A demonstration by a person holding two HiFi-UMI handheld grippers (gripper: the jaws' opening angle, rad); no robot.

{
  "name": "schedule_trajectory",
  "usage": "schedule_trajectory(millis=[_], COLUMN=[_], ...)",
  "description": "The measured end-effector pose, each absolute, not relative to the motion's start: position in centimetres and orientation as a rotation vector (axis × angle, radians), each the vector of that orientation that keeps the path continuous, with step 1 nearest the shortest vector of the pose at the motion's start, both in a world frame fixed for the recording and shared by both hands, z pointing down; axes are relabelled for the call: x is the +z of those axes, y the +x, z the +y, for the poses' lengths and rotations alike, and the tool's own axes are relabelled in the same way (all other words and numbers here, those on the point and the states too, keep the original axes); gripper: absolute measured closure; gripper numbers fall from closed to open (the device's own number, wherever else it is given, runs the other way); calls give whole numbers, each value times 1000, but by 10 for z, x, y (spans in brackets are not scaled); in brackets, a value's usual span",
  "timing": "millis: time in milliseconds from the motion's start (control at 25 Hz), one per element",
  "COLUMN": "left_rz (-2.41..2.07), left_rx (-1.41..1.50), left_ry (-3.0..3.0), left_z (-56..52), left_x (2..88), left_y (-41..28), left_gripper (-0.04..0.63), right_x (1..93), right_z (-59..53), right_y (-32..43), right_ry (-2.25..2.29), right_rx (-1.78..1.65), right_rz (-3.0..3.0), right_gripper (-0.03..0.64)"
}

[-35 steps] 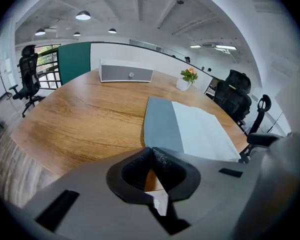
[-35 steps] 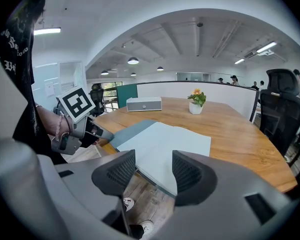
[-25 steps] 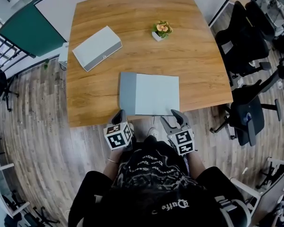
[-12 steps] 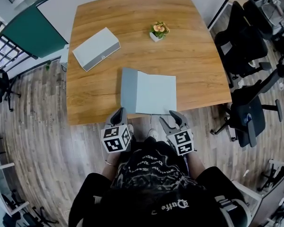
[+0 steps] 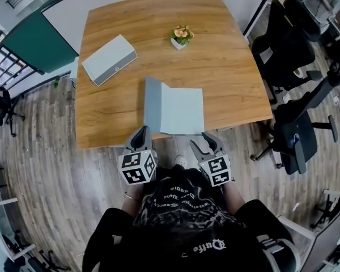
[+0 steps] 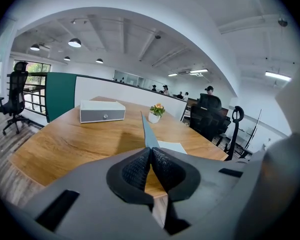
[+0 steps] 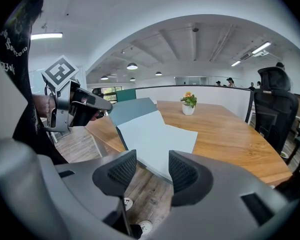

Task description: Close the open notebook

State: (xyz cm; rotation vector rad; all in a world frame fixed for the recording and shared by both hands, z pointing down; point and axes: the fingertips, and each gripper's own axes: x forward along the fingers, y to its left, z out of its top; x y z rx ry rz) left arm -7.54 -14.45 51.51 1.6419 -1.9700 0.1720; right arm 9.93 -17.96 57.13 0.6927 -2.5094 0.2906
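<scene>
The notebook [image 5: 181,111] lies open at the table's near edge, white pages up. Its grey-blue left cover [image 5: 152,103] stands lifted off the table, tilted upright. My left gripper [image 5: 140,134] is shut on that cover's near edge. In the left gripper view the cover [image 6: 147,130] runs edge-on straight out from between the pressed pads of the left gripper [image 6: 151,168]. My right gripper [image 5: 207,140] hovers open just off the near edge, right of the notebook, holding nothing. The right gripper view shows the notebook [image 7: 157,139] beyond the open right gripper [image 7: 152,171], with the left gripper [image 7: 77,106] at the raised cover [image 7: 132,109].
The wooden table [image 5: 226,72] also carries a flat grey-white box [image 5: 109,59] at back left and a small potted plant [image 5: 180,37] at the back. Office chairs [image 5: 294,135] stand to the right. A green and white partition borders the far side.
The left cover, flat on the table a second ago, has swung up on its spine. My left gripper rose with it. The right gripper shifted slightly.
</scene>
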Motion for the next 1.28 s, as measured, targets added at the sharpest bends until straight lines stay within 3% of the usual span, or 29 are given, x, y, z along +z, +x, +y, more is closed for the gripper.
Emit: schedule_trajectory(millis=[1280], left_rz=[-1621], left_rx=[327], left_ry=[2080], left_z=[-199], left_x=[514], left_y=[62], left_gripper=[561], right_x=[577], right_z=[-180], right_y=[161], right_ry=[858], right_rx=[344], right_rz=[-2479], right_gripper=[416])
